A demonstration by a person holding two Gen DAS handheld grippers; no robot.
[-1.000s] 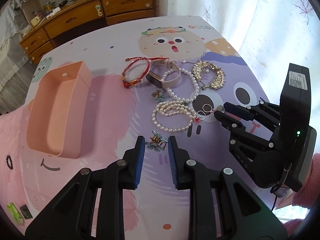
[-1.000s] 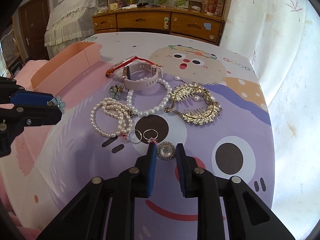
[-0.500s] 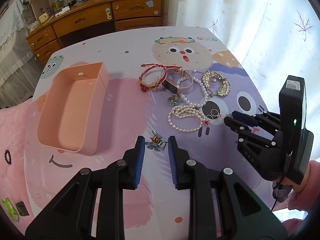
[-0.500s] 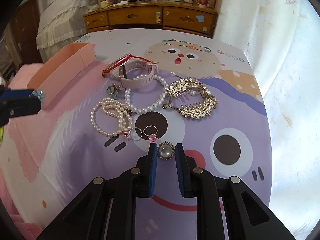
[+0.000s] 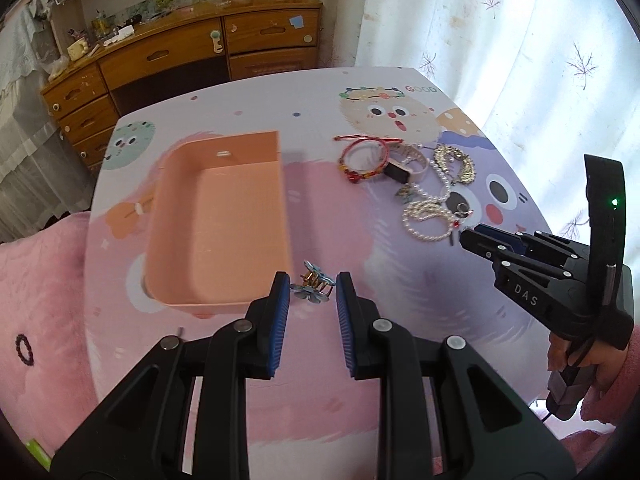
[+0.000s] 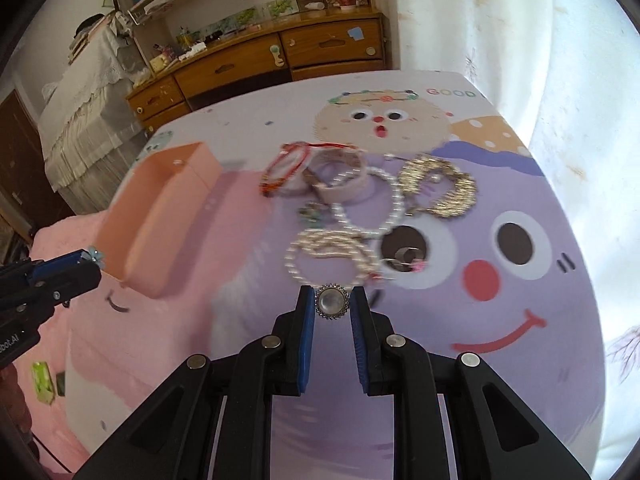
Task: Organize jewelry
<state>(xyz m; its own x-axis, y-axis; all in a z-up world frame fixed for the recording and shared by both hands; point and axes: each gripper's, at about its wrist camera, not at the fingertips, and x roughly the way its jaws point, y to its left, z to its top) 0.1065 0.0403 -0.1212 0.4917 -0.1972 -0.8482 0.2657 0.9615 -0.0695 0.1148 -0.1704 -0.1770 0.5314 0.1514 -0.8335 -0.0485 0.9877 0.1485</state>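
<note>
Left claw [image 5: 309, 294] grips a flower clip [image 5: 313, 287] beside the pink box [image 5: 224, 222]; right claw [image 6: 331, 300] clamps a round brooch [image 6: 331, 301] (pearl-centred)

pink plastic tray [image 5: 216, 220] placed on cartoon-print tablecloth [image 5: 320, 112] | tangled pile of pearl strands [image 5: 428, 216] lain at its 3 o'clock

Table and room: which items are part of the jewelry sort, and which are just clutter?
Job:
- hair clip in left gripper
- round brooch in right gripper
- pink box
- red bracelet
- watch
- pearl strands
- gold comb
- rings

Lying about:
- dresser with its bottles and cups
- curtain
- green packet
</note>
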